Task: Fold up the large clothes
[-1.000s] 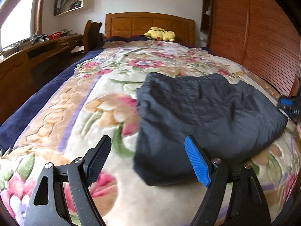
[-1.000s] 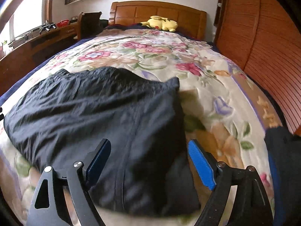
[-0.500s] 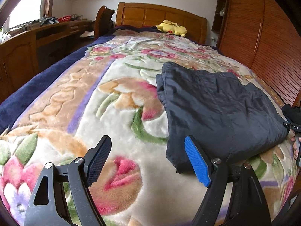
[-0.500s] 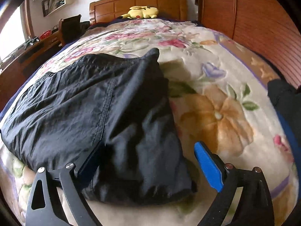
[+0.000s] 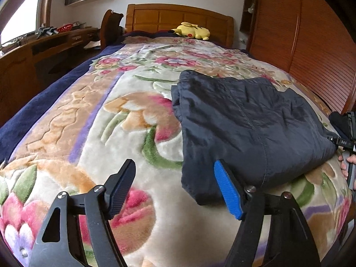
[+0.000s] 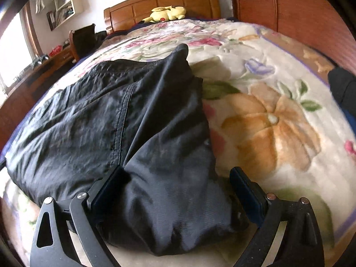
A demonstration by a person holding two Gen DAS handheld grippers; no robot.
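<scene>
Left wrist view: left gripper (image 5: pixel 174 190) jaws just narrowed, nothing between, unclenched over blanket (image 5: pixel 93 120). Garment (image 5: pixel 244 120) lay to its right, already folded compact.

Right wrist view: right gripper (image 6: pixel 178 191) spread wide astride garment's (image 6: pixel 111 120) near edge, jaws just widened, not clamped. Judged: maybe one fold left.

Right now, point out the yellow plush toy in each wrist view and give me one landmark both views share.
Left wrist view: the yellow plush toy lies at top centre, on the far end of the bed against the wooden headboard.
Right wrist view: the toy sits at top centre-left, tilted, before the same headboard.
Shared landmark: the dark folded garment on the floral blanket.
</scene>
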